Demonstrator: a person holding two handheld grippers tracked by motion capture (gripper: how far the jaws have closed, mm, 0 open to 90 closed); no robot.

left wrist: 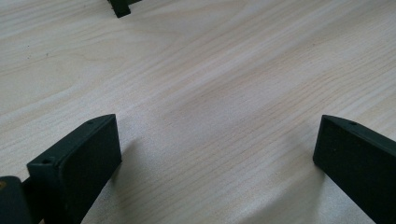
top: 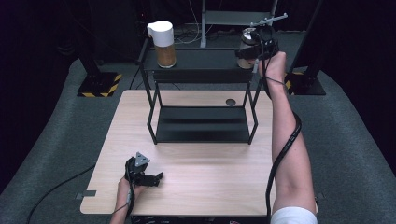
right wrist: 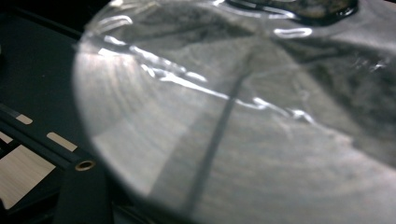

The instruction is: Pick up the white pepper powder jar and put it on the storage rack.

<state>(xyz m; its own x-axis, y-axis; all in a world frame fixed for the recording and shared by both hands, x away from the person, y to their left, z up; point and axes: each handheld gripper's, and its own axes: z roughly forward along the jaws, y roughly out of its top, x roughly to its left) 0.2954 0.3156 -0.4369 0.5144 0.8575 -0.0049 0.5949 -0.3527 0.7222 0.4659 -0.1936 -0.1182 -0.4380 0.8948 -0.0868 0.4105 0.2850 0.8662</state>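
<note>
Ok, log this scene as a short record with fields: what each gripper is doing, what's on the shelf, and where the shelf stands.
right gripper: shut on the clear glass jar at the right end of the black metal shelf rack's top tier
left gripper: jaws open, nothing between them, low over the light wooden table near its front edge
other item: white-lidded jar of brown contents, upright at the top tier's left end
lower tier: bare
rack position: on the table's far half

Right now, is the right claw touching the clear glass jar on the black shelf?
Touching: the right gripper view has the clear glass jar pressed right up against the camera, and the high view shows the right claw clamped on it.
</note>
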